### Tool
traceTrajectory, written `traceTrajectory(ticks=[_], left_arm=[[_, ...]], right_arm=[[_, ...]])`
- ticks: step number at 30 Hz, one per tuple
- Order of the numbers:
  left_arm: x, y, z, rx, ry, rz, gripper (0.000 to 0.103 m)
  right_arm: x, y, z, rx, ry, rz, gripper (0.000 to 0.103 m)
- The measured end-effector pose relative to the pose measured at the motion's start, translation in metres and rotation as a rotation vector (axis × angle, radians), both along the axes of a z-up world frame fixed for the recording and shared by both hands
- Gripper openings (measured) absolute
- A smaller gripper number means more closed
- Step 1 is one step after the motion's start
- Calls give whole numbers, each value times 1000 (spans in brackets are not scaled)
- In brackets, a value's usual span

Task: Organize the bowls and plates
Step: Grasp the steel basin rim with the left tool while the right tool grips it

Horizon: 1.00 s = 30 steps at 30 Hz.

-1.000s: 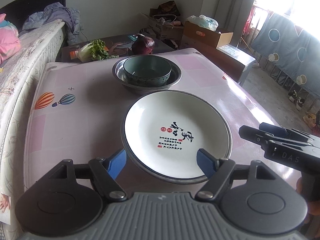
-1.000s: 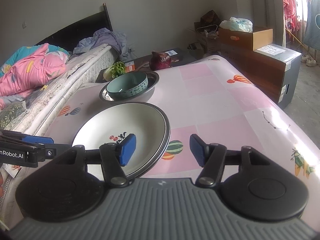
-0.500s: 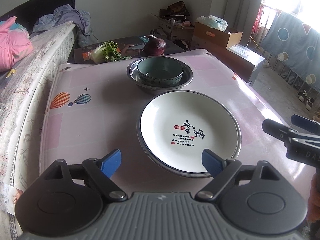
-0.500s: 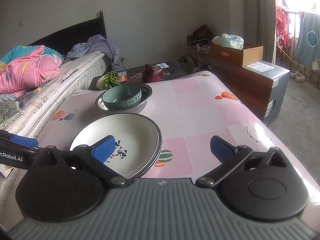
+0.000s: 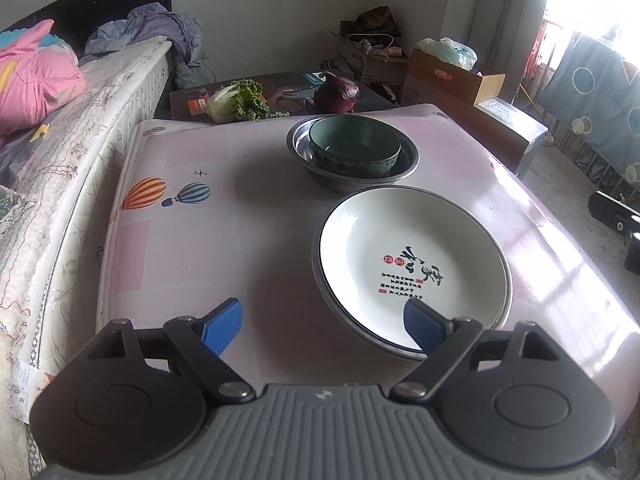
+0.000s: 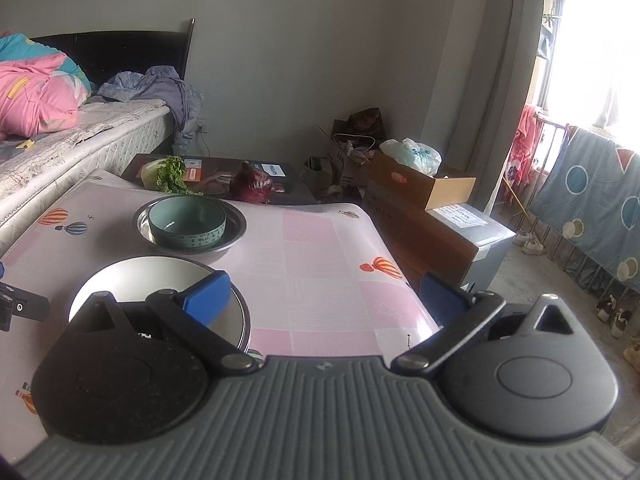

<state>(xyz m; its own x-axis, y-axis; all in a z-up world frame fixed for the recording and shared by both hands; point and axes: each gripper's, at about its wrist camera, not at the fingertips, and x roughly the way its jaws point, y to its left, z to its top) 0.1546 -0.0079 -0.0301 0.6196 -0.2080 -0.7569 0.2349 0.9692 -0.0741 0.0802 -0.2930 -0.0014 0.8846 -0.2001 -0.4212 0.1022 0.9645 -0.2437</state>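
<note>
Both grippers are seen w/ jaws wide apart, nothing held: left gripper (image 5: 322, 322) near the white plate (image 5: 412, 268), right gripper (image 6: 326, 292) above the worktop (image 6: 320, 256). The plate appears stacked on another; green bowl (image 5: 354, 146) is nested in the steel basin (image 5: 406, 164) just behind. Task looks near done, so grippers should be lifted clear w/o clipping the plate rim.

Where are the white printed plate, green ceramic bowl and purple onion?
white printed plate (image 5: 412, 240), left wrist view, bare inner surface.
green ceramic bowl (image 5: 354, 159), left wrist view, outer wall.
purple onion (image 6: 252, 187), right wrist view, its front side.
</note>
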Motion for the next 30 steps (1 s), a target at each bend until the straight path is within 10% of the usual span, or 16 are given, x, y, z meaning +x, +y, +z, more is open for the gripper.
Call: traceTrajectory(ticks=[8, 19, 30], left_arm=[[17, 11, 1, -12, -36, 20, 89], [72, 13, 13, -76, -143, 15, 87], [170, 9, -7, -153, -54, 20, 50]], right_arm=[[22, -27, 29, 254, -16, 117, 102], [98, -34, 19, 347, 73, 182, 101], [217, -44, -29, 512, 300, 205, 75]])
